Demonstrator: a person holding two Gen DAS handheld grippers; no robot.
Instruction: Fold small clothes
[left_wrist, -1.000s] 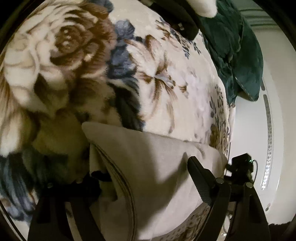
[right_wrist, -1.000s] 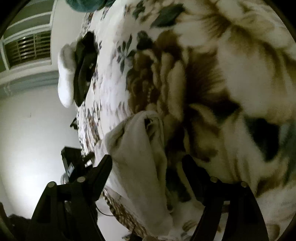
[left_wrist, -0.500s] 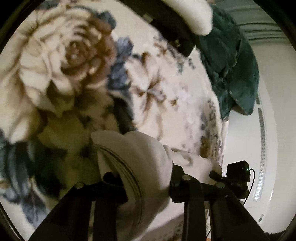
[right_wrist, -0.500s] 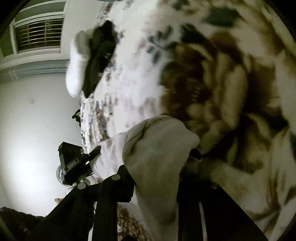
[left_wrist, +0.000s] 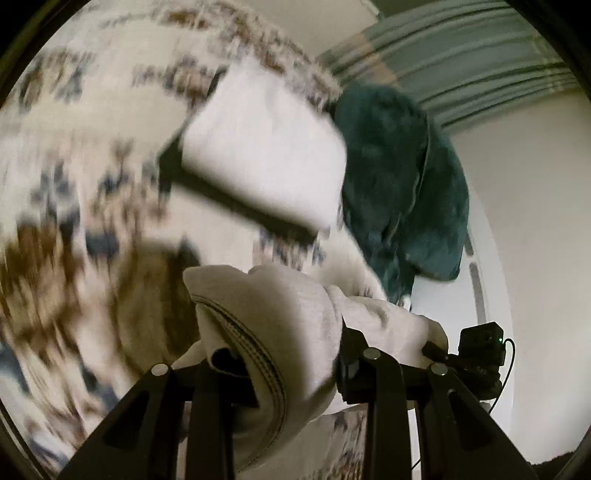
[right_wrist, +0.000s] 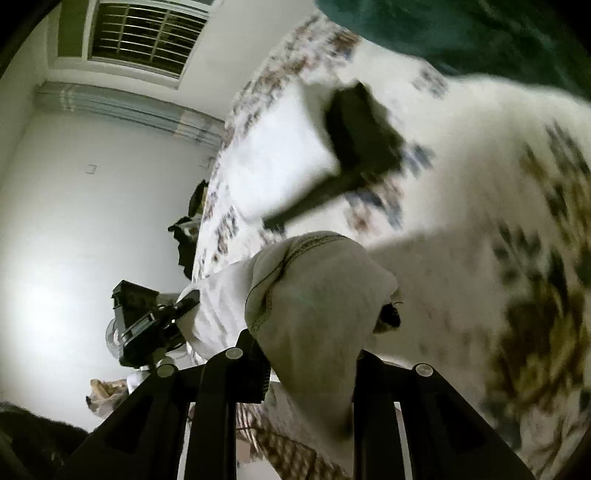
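A small beige garment (left_wrist: 280, 325) with a stitched hem is bunched between the fingers of my left gripper (left_wrist: 273, 369), which is shut on one end of it. My right gripper (right_wrist: 310, 354) is shut on the other end of the same garment (right_wrist: 317, 295). The cloth hangs between the two grippers, lifted above the floral blanket (left_wrist: 74, 221). Each view shows the other gripper at its edge, the right gripper in the left wrist view (left_wrist: 480, 350) and the left gripper in the right wrist view (right_wrist: 147, 317). Both views are blurred by motion.
A folded white cloth (left_wrist: 266, 147) lies on a folded black one (left_wrist: 236, 199) further along the blanket; both show in the right wrist view (right_wrist: 280, 155). A dark green blanket (left_wrist: 399, 184) hangs over the bed edge. White wall and a barred window (right_wrist: 144, 37) lie beyond.
Both grippers closed on the beige garment and lifted it off the blanket. Both views have swung up toward the folded pile and the wall.
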